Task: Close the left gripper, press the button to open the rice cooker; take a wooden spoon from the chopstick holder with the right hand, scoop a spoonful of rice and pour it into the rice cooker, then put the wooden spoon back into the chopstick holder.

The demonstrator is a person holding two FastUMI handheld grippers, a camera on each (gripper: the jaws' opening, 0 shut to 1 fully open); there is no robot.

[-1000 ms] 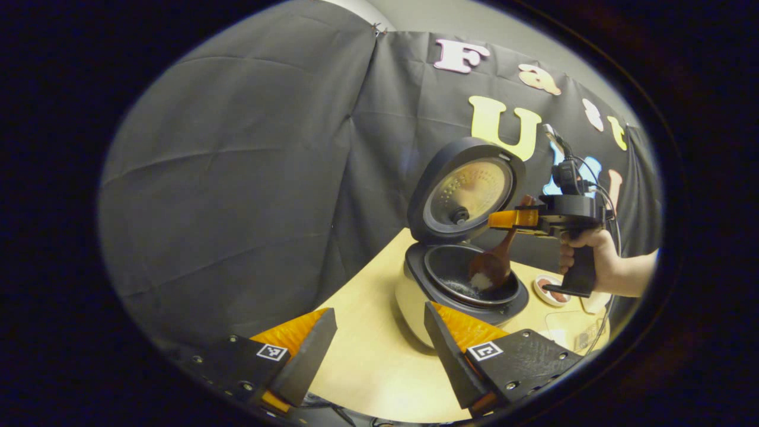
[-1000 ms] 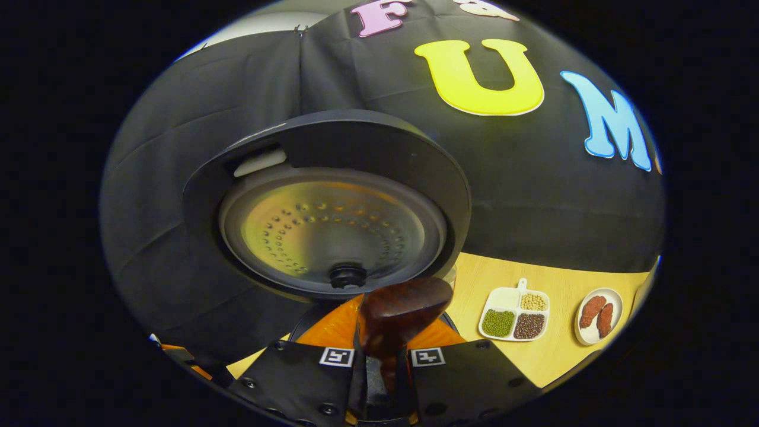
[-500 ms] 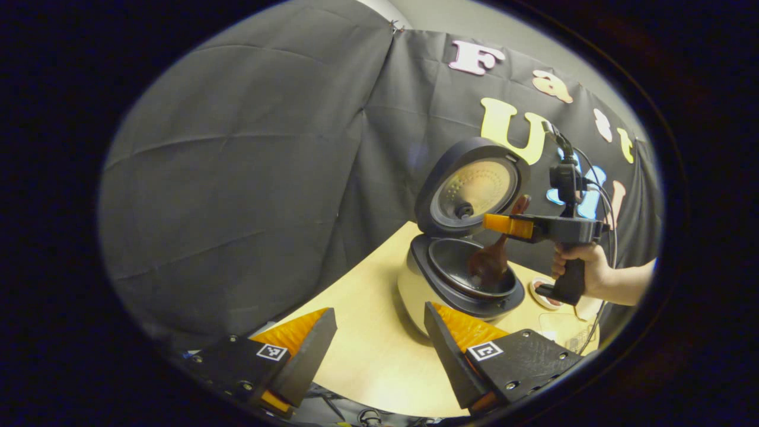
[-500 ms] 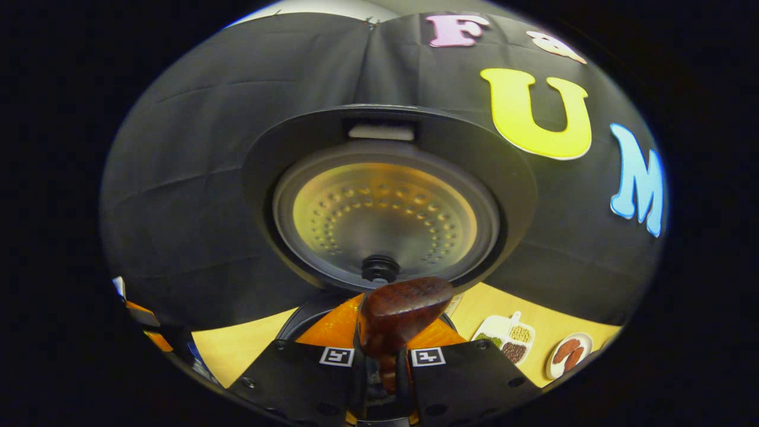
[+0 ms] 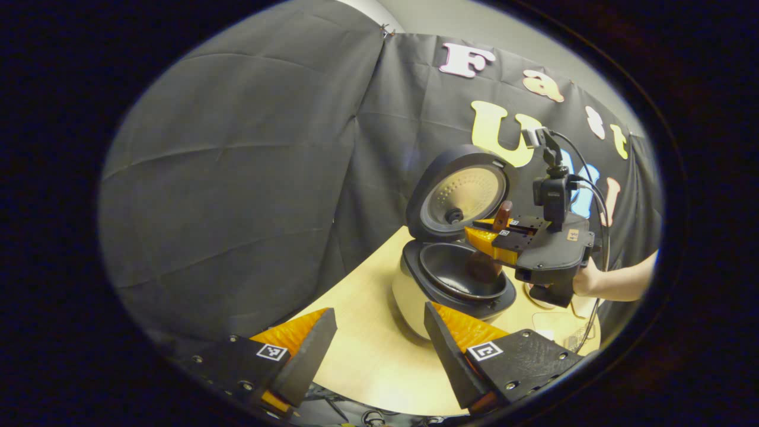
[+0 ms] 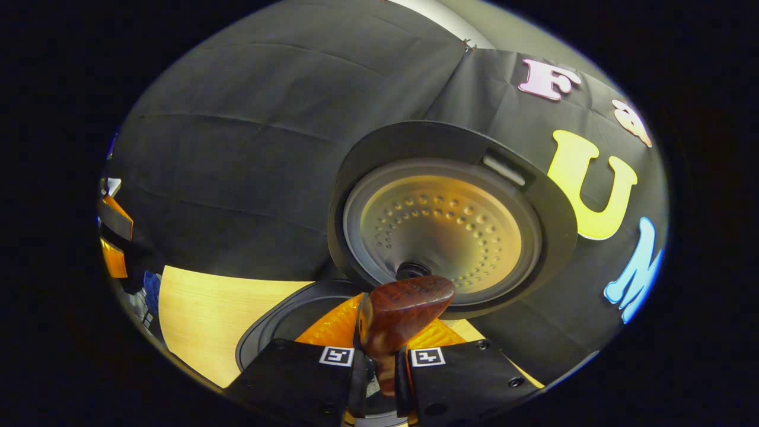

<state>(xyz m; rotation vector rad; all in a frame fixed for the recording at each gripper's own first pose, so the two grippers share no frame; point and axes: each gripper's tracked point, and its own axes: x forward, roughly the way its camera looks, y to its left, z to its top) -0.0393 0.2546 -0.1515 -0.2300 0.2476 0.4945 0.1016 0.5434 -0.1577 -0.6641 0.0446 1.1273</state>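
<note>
Wooden spoon (image 6: 403,308) clamped in the right gripper (image 5: 495,234) hangs over the open rice cooker (image 5: 450,279); returning it remains. Left gripper (image 5: 376,350) fingers stand apart.

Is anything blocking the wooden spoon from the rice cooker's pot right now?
Nothing visible. The lid stands open behind the pot, and the wooden spoon, held in the right gripper, already hangs over the pot's opening. The left gripper is well clear.
</note>
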